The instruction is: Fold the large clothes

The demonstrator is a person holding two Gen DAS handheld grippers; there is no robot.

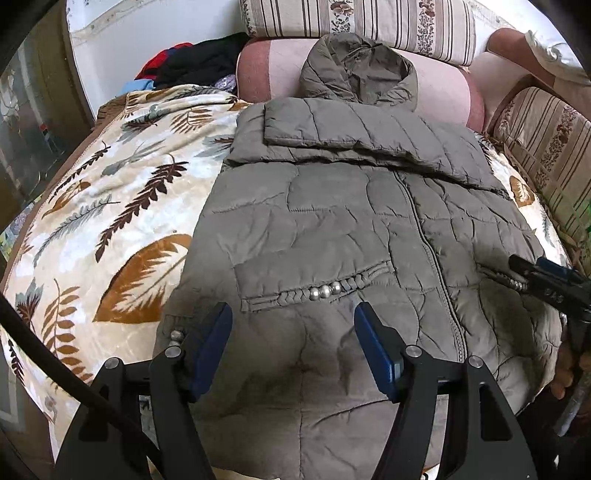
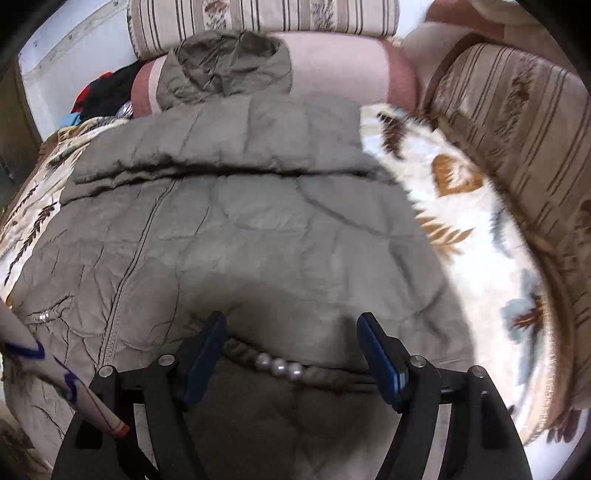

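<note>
We found the grey-green quilted jacket (image 1: pixel 332 221) lying front up on a leaf-patterned blanket (image 1: pixel 110 206), its hood (image 1: pixel 358 70) resting on a pink bolster (image 1: pixel 439 88) at the far end, and both sleeves folded across the chest in a band below the collar. The zip ran down the middle, with a braided pocket trim carrying three pearl beads (image 1: pixel 325 291) on either side. Our left gripper (image 1: pixel 293 343) hung above the lower hem with its blue pads wide apart and nothing between them. Our right gripper (image 2: pixel 291 354) was likewise spread, poised over the other pocket's beads (image 2: pixel 279 365), the cloth beneath it in shadow and not pinched. Striped floral cushions (image 1: pixel 354 22) lined the back, and a heap of dark and red clothes (image 1: pixel 192 66) sat at the far left corner.
</note>
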